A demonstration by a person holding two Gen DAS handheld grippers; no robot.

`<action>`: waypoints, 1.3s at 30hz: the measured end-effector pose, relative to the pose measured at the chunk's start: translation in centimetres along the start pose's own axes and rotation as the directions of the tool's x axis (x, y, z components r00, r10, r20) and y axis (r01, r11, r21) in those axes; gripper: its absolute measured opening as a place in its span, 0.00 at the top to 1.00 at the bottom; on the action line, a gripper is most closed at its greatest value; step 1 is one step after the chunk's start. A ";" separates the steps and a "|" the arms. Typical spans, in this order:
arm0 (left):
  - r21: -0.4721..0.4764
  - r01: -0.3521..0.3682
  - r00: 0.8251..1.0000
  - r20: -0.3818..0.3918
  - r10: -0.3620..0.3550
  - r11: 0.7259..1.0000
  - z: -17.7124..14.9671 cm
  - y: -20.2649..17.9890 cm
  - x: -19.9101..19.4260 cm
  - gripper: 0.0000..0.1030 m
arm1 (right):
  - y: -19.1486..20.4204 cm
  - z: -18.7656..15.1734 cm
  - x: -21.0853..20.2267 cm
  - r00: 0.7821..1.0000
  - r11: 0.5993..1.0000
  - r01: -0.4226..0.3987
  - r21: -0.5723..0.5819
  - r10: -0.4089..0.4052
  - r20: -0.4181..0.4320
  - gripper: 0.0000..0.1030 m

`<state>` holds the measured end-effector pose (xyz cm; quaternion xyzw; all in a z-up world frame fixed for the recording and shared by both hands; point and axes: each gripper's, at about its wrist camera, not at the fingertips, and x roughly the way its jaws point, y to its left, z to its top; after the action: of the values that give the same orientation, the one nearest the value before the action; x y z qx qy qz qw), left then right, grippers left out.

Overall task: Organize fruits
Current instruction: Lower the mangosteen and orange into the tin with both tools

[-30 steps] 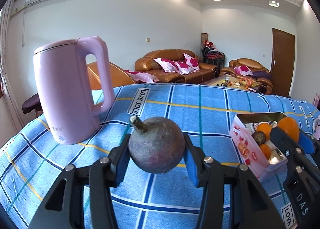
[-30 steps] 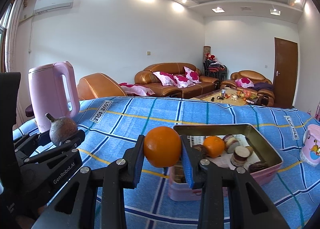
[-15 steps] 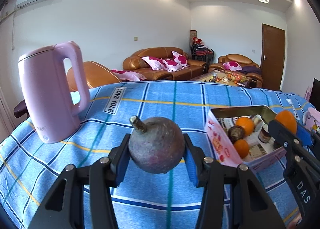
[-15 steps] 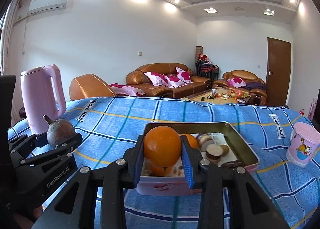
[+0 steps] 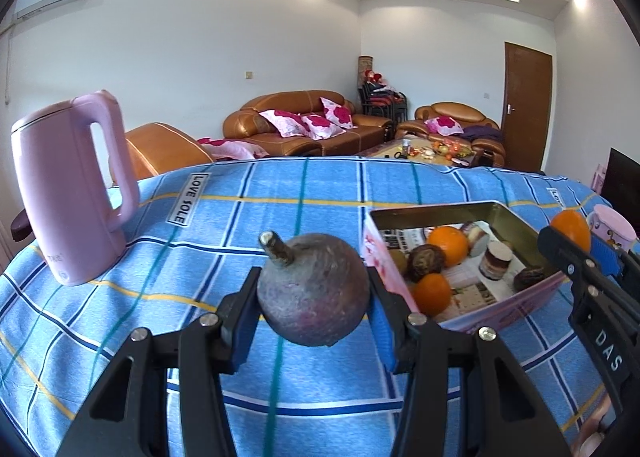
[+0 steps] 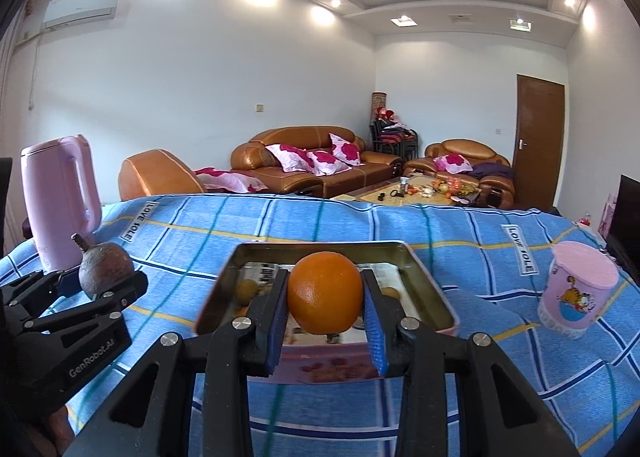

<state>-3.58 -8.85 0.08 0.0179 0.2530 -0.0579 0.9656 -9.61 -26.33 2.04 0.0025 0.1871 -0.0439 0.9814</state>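
The left gripper [image 5: 314, 309] has its blue-padded fingers [image 5: 244, 321] closed on a dark purplish, stemmed round fruit [image 5: 312, 293], held above the blue plaid surface [image 5: 280, 193]. The right gripper [image 6: 325, 317] clamps an orange [image 6: 325, 291] between its fingers [image 6: 374, 321].

Compared with a second ago, both grips are unchanged, but the rectangular tin [image 6: 424, 281] has come closer: in the right wrist view it now sits directly behind and below the orange, where before it lay off to the right. In the left wrist view the tin [image 5: 516, 217] has slid from the far right edge to just beside the purplish fruit, showing two oranges [image 5: 448, 245] and several dark fruits [image 5: 426, 261] lying inside on printed paper.

The pink kettle [image 5: 68, 189] stands at the left, now farther from the gripper. A pink cartoon cup [image 6: 576, 293] stands on the surface to the right of the tin.
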 end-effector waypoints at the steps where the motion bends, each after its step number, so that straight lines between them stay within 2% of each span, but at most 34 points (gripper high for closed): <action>1: 0.002 0.007 1.000 0.000 -0.007 1.000 0.0 -0.3 0.0 0.51 | -0.3 0.0 0.0 1.000 1.000 0.005 0.000 -0.005 0.000 0.65; 16: 0.076 0.124 0.992 -0.028 -0.122 0.989 0.8 -6.5 1.0 0.51 | -5.2 0.2 0.8 0.993 0.993 0.109 0.053 -0.106 -0.046 0.65; 29: 0.013 0.206 0.978 -0.047 -0.205 0.978 3.3 -9.0 3.7 0.51 | -6.7 2.8 5.2 0.983 0.991 0.133 0.005 -0.131 -0.128 0.65; 39: -0.001 0.165 0.985 -0.054 -0.165 0.986 3.8 -8.7 5.9 0.51 | -6.7 3.6 8.8 0.985 0.993 0.086 0.084 -0.072 -0.159 0.65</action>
<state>2.30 -18.32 0.41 0.0002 0.2795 -0.1376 0.9502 -0.67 -33.86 2.26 0.0428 0.2608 -0.0910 0.9601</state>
